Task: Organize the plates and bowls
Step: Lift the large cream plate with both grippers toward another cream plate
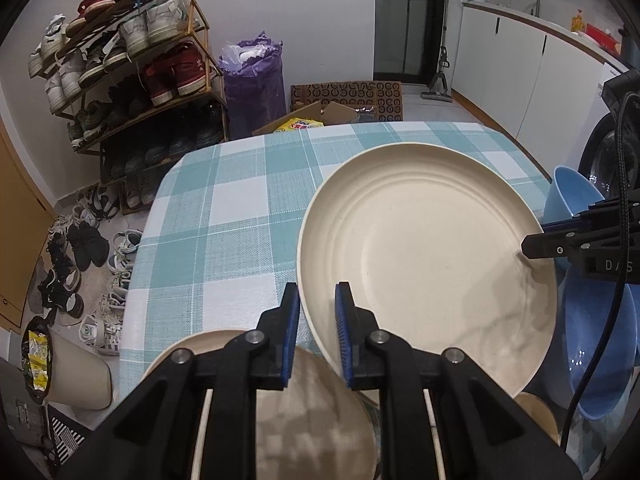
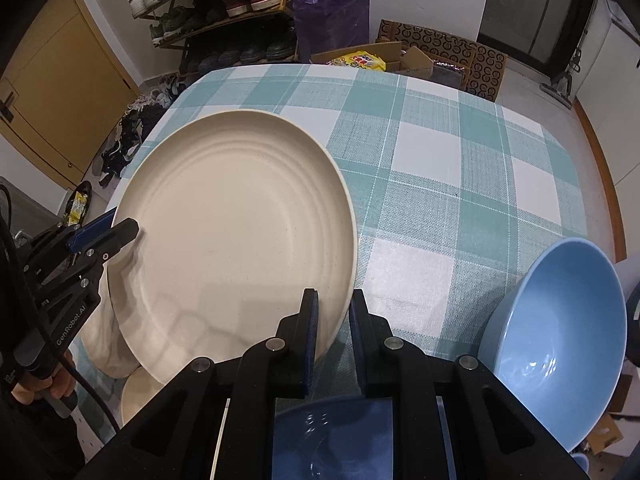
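A large cream plate (image 1: 424,256) (image 2: 236,232) hangs tilted above the checked table (image 1: 236,200) (image 2: 448,160), held at two opposite rims. My left gripper (image 1: 317,312) (image 2: 128,230) is shut on its left rim. My right gripper (image 2: 335,316) (image 1: 526,246) is shut on its right rim. Under the left gripper lies another cream plate (image 1: 288,400). A small cream bowl (image 1: 536,412) (image 2: 138,394) peeks out below the held plate. On the right stand a blue bowl (image 1: 576,196) (image 2: 560,320) and a second blue bowl (image 1: 600,344) (image 2: 332,432), partly hidden by the right gripper.
Beyond the table's far left stand a shoe rack (image 1: 132,60), a purple bag (image 1: 254,84) and an open cardboard box (image 1: 320,116). Shoes (image 1: 80,248) litter the floor at the left. White cabinets (image 1: 520,60) line the right wall. A hand (image 2: 40,384) holds the left gripper's handle.
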Demonstrator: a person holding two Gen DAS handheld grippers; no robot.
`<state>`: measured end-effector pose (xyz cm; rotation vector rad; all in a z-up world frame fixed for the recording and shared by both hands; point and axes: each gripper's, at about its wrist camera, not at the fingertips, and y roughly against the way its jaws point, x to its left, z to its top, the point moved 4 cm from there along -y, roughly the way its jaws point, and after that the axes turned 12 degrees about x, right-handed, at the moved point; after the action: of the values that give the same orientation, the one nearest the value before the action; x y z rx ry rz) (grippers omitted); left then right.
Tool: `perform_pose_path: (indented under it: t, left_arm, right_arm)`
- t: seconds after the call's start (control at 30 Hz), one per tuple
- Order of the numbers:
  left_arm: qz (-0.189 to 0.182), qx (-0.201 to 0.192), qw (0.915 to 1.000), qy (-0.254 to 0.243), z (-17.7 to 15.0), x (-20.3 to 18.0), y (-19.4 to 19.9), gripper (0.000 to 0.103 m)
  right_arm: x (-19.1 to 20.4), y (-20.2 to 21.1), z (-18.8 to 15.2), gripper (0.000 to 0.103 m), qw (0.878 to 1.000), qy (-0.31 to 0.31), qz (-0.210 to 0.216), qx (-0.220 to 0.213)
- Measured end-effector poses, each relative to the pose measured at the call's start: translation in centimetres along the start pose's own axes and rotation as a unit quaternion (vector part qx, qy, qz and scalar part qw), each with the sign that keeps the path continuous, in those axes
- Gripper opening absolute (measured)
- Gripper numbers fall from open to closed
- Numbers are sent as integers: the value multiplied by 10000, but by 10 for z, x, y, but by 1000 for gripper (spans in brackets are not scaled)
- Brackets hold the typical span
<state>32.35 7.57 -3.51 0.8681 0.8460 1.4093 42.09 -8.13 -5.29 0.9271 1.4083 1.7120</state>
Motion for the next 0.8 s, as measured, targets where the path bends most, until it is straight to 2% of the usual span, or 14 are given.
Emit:
perform_pose_path:
  t: [0.8]
  left_arm:
    - [89, -425, 9990, 40, -34, -4, 63, 16]
  right_arm:
    - [23, 43, -45, 16, 9993, 243, 41, -273]
